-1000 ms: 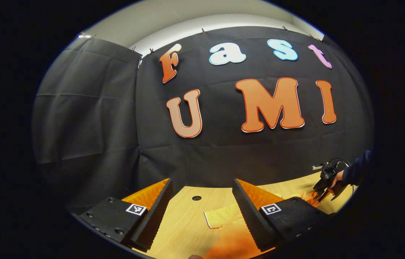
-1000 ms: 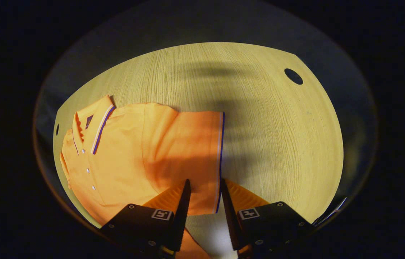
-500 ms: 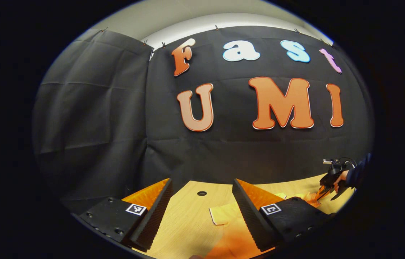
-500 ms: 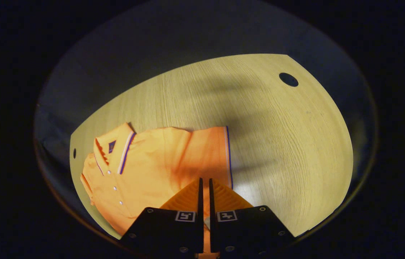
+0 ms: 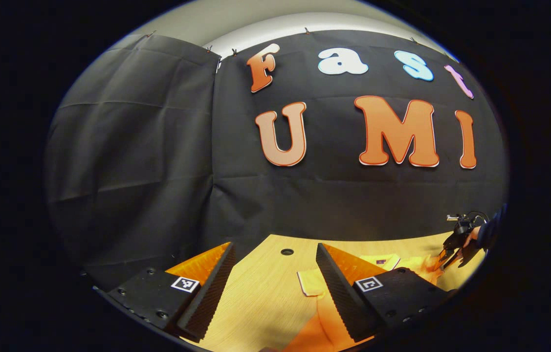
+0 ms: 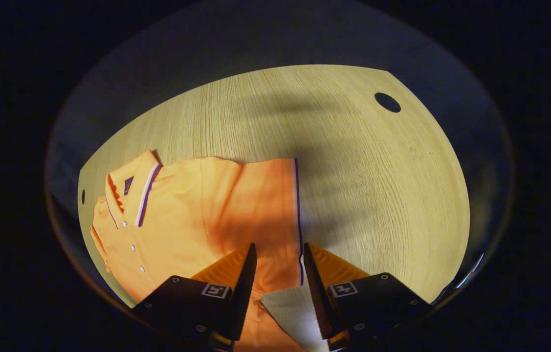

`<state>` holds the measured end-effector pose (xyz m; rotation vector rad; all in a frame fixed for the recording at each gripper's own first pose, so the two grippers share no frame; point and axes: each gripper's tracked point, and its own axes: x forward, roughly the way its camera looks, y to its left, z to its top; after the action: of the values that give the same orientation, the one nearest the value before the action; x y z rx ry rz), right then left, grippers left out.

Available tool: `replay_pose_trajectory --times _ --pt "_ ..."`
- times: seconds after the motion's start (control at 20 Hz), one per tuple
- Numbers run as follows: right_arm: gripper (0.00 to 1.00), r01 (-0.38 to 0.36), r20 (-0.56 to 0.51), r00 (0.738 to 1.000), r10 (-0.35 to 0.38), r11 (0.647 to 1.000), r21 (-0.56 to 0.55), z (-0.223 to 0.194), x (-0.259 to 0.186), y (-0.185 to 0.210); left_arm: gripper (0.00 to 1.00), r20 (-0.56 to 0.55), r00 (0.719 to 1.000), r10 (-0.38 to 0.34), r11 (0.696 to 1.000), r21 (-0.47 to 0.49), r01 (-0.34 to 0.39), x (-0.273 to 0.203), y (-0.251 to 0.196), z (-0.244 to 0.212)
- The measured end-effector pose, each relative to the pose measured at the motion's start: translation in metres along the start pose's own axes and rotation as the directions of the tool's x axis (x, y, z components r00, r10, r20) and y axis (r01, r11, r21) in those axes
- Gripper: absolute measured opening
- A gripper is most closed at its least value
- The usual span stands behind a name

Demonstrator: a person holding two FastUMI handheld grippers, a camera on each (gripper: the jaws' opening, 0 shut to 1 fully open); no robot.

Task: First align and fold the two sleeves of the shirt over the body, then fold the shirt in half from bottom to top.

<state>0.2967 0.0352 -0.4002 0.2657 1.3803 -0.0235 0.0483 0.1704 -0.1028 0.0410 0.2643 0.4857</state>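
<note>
Left gripper view: low over the table point(image 5: 260, 298), level, facing the booth wall point(image 5: 158, 161); right gripper view: higher, tilted down at the table point(image 6: 353, 161), near the shirt point(image 6: 197, 215); shared: table, shirt point(image 5: 319, 322) and a tabletop hole point(image 5: 287, 252).

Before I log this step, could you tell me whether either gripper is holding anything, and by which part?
Nothing is held. The right gripper is open above the sleeve hem of the orange shirt; the left gripper is open over the table.
</note>
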Motion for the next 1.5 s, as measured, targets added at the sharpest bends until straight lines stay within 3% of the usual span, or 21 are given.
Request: replay_pose_trajectory --times 0.05,0.1,0.15,0.2,0.25,0.35,0.55,0.7,0.9,0.95,1.0,1.05,1.1,1.15,1.2,1.25,1.4,1.5 --pt "0.64 0.018 -0.030 0.999 -0.019 0.999 -0.030 -0.005 0.001 -0.001 1.00 -0.006 1.000 0.006 1.000 -0.003 -0.006 0.000 0.001 -0.002" --pt "0.72 0.010 0.006 1.000 -0.010 0.999 -0.038 -0.003 0.021 0.002 1.00 -0.012 1.000 0.014 1.000 -0.003 -0.014 0.000 0.003 -0.003" --pt "0.65 0.008 0.000 1.000 -0.008 0.999 -0.044 -0.004 0.019 0.003 1.00 -0.017 1.000 0.020 1.000 -0.004 -0.020 0.000 0.003 -0.005" --pt "0.48 0.008 0.013 1.000 -0.007 1.000 -0.029 0.001 0.020 0.009 1.00 -0.020 1.000 0.023 1.000 -0.005 -0.023 0.001 0.004 -0.005" --pt "0.18 -0.004 0.011 1.000 0.004 0.999 -0.033 0.001 0.016 0.012 1.00 -0.024 0.999 0.025 1.000 -0.004 -0.025 0.001 0.002 -0.006" --pt "0.08 -0.073 0.022 0.997 0.074 0.997 -0.018 0.005 0.006 0.023 1.00 -0.020 1.000 0.022 1.000 0.005 -0.021 0.000 -0.001 -0.004" --pt "0.07 -0.183 0.090 0.979 0.184 0.983 -0.023 0.018 -0.020 0.051 1.00 -0.029 1.000 0.009 1.000 0.000 -0.009 0.005 -0.007 -0.007" --pt "0.05 -0.209 0.125 0.968 0.219 0.974 -0.088 0.021 -0.033 0.066 1.00 -0.032 0.999 -0.002 1.000 -0.003 0.002 0.008 -0.010 -0.007" --pt "0.05 -0.043 0.120 0.991 0.054 0.995 -0.086 0.022 -0.015 0.023 1.00 -0.039 0.999 -0.010 1.000 -0.006 0.009 0.006 -0.008 -0.009" --pt "0.08 -0.029 0.085 0.996 0.035 0.997 -0.071 0.016 -0.012 0.013 1.00 -0.044 0.999 -0.007 1.000 -0.012 0.007 0.004 -0.005 -0.012" --pt "0.27 -0.020 0.063 0.998 0.024 0.998 -0.054 0.013 -0.006 0.006 1.00 -0.052 0.999 -0.002 1.000 -0.019 0.001 0.003 -0.001 -0.016" --pt "0.31 -0.021 0.050 0.998 0.023 0.999 -0.041 0.009 -0.001 0.003 1.00 -0.064 0.998 0.006 1.000 -0.024 -0.008 0.004 0.003 -0.020" --pt "0.46 -0.041 0.026 0.999 0.041 0.999 -0.024 0.002 0.002 0.005 1.00 -0.076 0.997 0.016 0.999 -0.027 -0.018 0.005 0.007 -0.024" --pt "0.48 -0.051 0.007 0.999 0.051 0.999 -0.012 -0.003 0.005 0.009 1.00 -0.085 0.996 0.025 0.999 -0.031 -0.028 0.004 0.010 -0.026" --pt "0.60 -0.043 -0.002 0.999 0.043 0.999 -0.018 -0.010 0.013 0.011 1.00 -0.092 0.995 0.033 0.999 -0.034 -0.036 0.004 0.012 -0.028" --pt "0.55 -0.018 0.018 1.000 0.019 0.999 -0.034 -0.008 0.013 0.010 1.00 -0.098 0.994 0.038 0.999 -0.033 -0.041 0.002 0.013 -0.030" --pt "0.53 0.006 0.052 0.999 -0.003 0.998 -0.056 -0.007 0.013 0.023 1.00 -0.100 0.994 0.036 0.999 -0.032 -0.039 0.003 0.011 -0.030" --pt "0.14 -0.031 0.046 0.998 0.032 0.999 -0.026 -0.006 0.009 0.033 1.00 -0.097 0.995 0.029 0.999 -0.023 -0.031 0.003 0.007 -0.028"
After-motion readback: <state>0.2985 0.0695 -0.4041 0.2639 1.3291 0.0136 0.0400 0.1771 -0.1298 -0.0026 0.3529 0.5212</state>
